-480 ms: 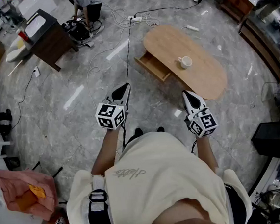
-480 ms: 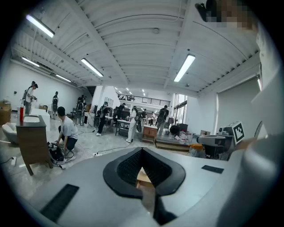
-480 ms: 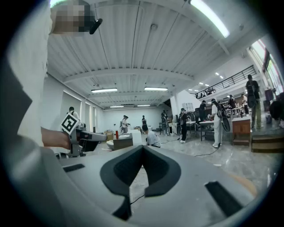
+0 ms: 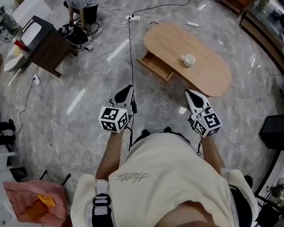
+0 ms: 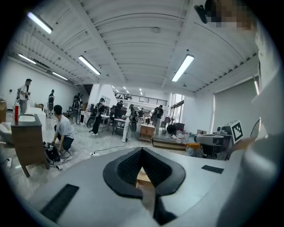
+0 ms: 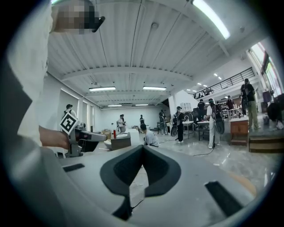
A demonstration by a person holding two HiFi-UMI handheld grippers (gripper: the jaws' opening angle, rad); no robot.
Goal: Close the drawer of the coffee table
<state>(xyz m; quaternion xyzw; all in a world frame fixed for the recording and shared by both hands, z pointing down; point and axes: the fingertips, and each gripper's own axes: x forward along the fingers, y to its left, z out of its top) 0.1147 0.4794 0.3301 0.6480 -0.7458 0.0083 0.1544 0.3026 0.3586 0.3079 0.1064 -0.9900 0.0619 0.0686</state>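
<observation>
I've only edged nearer the counter [image 4: 175,40]; its drawer [image 4: 153,67] still gapes, well ahead of my left tongs [image 4: 127,89] and right tongs [image 4: 189,93], both pressed together, empty.

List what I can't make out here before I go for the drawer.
- Inside of the drawer and its handle: head view, too small; its back sits under the coffee table top.
- Left gripper view: only a wooden sliver shows past the shut left tongs.
- Right gripper view: no table visible past the shut right tongs.
- Contents of the cup: head view, too small.
</observation>
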